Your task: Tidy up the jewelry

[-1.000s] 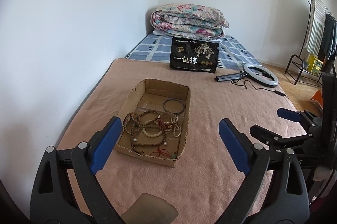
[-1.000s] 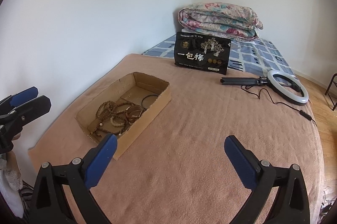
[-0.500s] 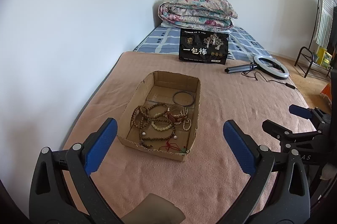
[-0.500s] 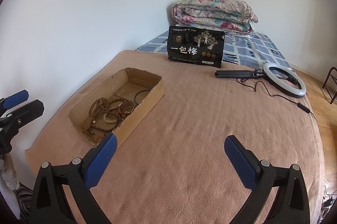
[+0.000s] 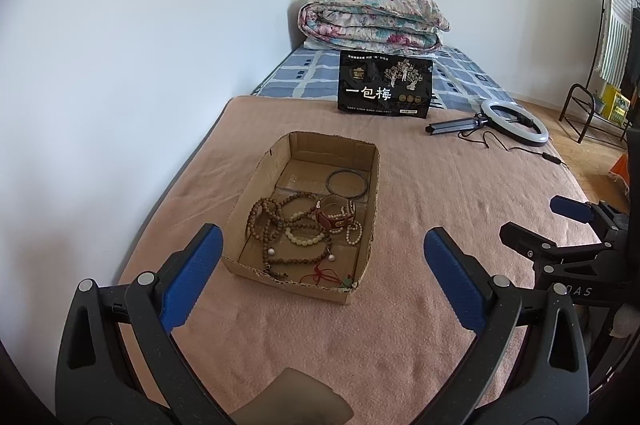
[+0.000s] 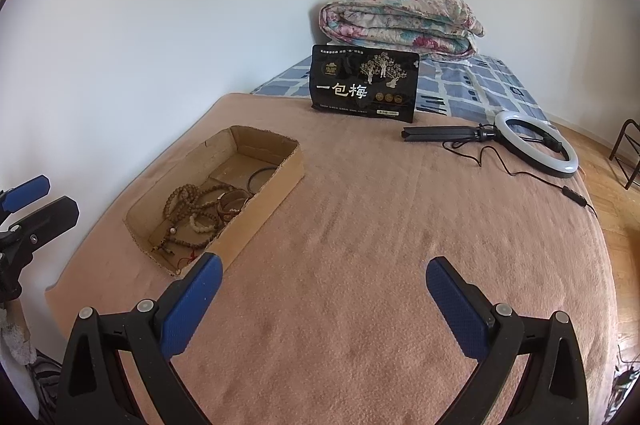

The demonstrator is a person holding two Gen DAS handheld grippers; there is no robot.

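Left wrist view shows the left claw [image 5: 322, 273] spread wide and empty above the pink blanket [image 5: 440, 185] on the bed, with the cardboard box [image 5: 370, 213] sitting just beyond its fingertips and a little to the left of centre. Over the last second the box has slid from low in this view to nearer the middle, and the far wall corner has shifted right, so the claw has backed off a little and swung toward the box; nothing inside it has moved. The jewelry lies together in the near half of the box: brown bead strands [image 5: 272, 225], a pale bead bracelet [image 5: 306, 237], a red-brown cuff [image 5: 334, 215] and a red cord [image 5: 324, 275] against the near wall, all overlapping. A dark bangle [image 5: 347, 183] lies apart from them toward the far end.

From the right wrist view the right claw [image 6: 324, 291] is likewise wide open and holding nothing, over bare blanket with the box off to its left; in this view the box has drifted right and closer to the left fingertip, so this claw has turned toward it too.

Both claws seem to be lining up on the box rather than gripping anything. Everything already rests in the box, which fits either a tangle awaiting sorting or pieces gathered there. The black pouch [image 5: 386, 87], ring light [image 5: 514, 123] and folded quilt [image 5: 372, 21] stay put behind.
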